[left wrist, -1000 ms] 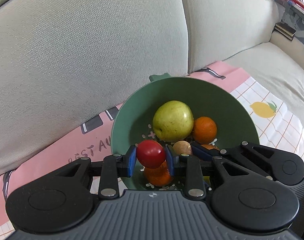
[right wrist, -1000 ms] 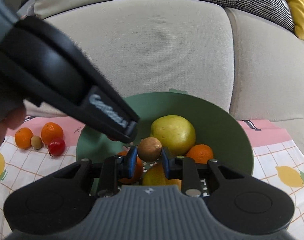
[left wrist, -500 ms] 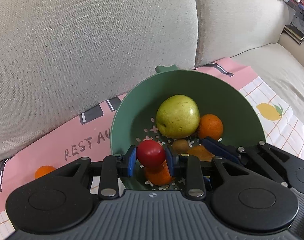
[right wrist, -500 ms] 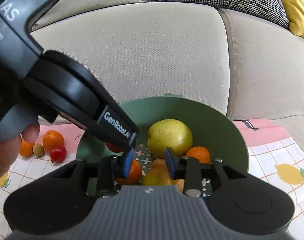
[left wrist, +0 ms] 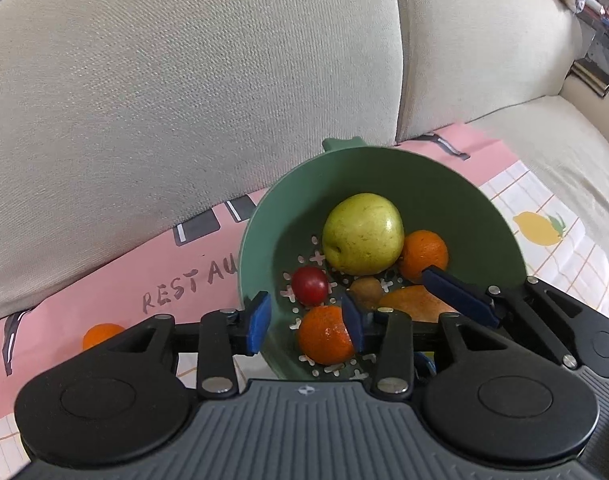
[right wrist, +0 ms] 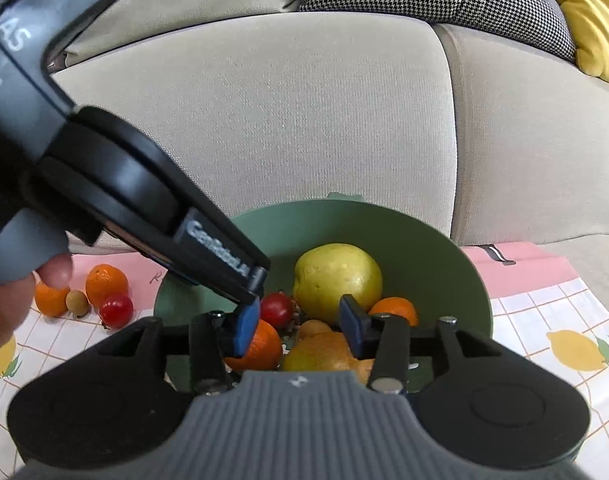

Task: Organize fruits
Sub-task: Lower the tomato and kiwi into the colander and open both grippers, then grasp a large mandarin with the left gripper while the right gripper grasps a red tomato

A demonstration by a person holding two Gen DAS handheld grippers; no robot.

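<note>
**Supervisor:** Report tong status, both units.

**Operator:** I read the left gripper (left wrist: 306,328) as spread wide, with nothing between its blue pads (left wrist: 258,322). It hangs over the near-left rim of the round green perforated bowl (left wrist: 444,184), one pad outside the rim and one over the bowl's interior. I read the right gripper (right wrist: 298,326) as spread too, also carrying nothing, poised over the near side of the same bowl.

**Supervisor:** Location of the fruit?

**Operator:** Inside the bowl: a small red cherry tomato (left wrist: 309,285) lies free on the perforated floor, beside a large yellow-green pear-like fruit (left wrist: 362,234). A round orange mandarin (left wrist: 324,340) sits at the near edge, a second mandarin (left wrist: 423,254) right of the big fruit, and a small brown round fruit (left wrist: 366,290) between them.

**Supervisor:** Outside the bowl?

**Operator:** On the pink and checked lemon-print cloth (right wrist: 544,300), left of the bowl, I see two orange mandarins (right wrist: 106,284), a small tan round fruit (right wrist: 77,303) and a second red tomato (right wrist: 116,311), clustered together. The cloth lies on a beige fabric sofa (left wrist: 184,100).
</note>
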